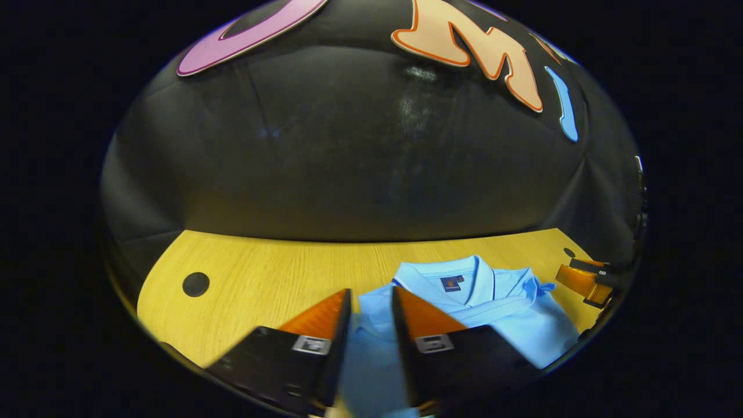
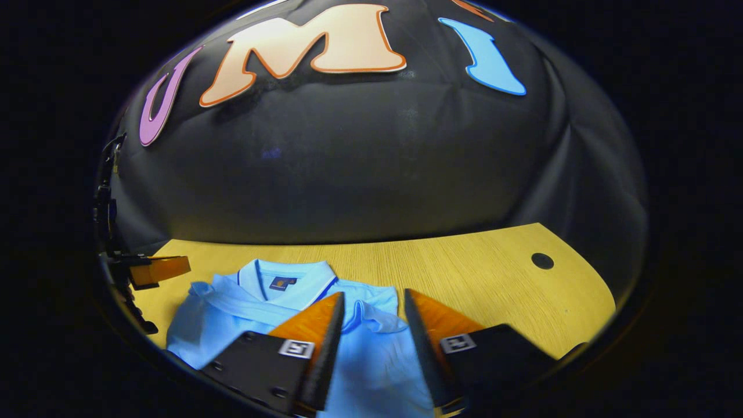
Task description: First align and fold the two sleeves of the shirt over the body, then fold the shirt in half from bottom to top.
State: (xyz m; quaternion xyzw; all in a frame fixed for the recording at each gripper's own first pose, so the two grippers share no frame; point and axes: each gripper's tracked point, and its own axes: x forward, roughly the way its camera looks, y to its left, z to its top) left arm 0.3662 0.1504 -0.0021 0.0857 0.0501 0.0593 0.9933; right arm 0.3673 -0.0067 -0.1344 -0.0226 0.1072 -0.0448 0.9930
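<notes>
A light blue polo shirt [image 1: 499, 313] lies on a yellow wood-grain table [image 1: 261, 284] in front of the booth's black cloth wall [image 1: 360, 162], its collar [image 1: 464, 273] turned toward that wall and a small dark label [image 1: 451, 283] showing inside the neck. In the left gripper view, the left gripper [image 1: 371, 299] hangs above the shirt's shoulder area with its two fingers parted by a narrow gap, blue fabric visible between them; whether the tips touch the cloth cannot be told, and nothing is pinched. From that gripper the collar sits at about 1 o'clock, a round dark hole [image 1: 195, 284] in the tabletop at about 10 o'clock, and the other gripper at 3 o'clock, near the table's far right edge and beside the shirt. In the right gripper view, the right gripper [image 2: 371, 302] hovers over the opposite side of the shirt [image 2: 371, 360], its fingers somewhat wider apart, again with only fabric seen in the gap and no grasp evident. Here the collar [image 2: 290, 276] lies at about 11 o'clock, the left gripper [image 2: 159, 270] at about 9 o'clock just beside the shirt, and a second round hole [image 2: 542, 260] in the table [image 2: 464, 267] at about 2 o'clock. Folds of cloth lie across the shirt's chest below the collar, though the sleeves' exact lay cannot be made out.
</notes>
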